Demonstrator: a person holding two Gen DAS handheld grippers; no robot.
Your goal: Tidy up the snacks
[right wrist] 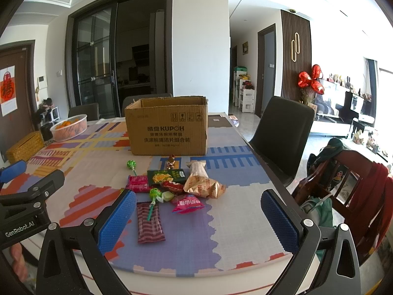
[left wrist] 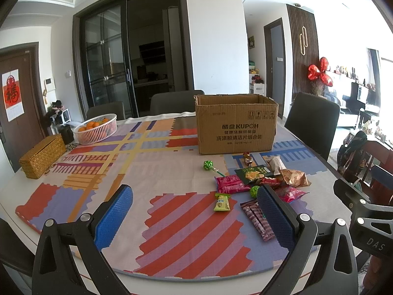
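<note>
An open cardboard box (left wrist: 237,125) stands at the far side of the table; it also shows in the right wrist view (right wrist: 169,127). In front of it lies a pile of snacks: a green packet (right wrist: 165,175), a tan bag (right wrist: 203,184), pink packets (right wrist: 188,204), a maroon striped bar (right wrist: 149,221), green lollipops (right wrist: 154,194) and a small yellow-green candy (left wrist: 222,202). My left gripper (left wrist: 194,218) is open and empty, left of the pile. My right gripper (right wrist: 199,221) is open and empty, near the front of the pile.
A white basket of oranges (left wrist: 97,129) and a woven box (left wrist: 43,156) sit at the table's far left. Dark chairs (right wrist: 282,135) stand around the table. A wooden chair with clothes (right wrist: 348,184) is at the right. A patterned cloth (left wrist: 122,172) covers the table.
</note>
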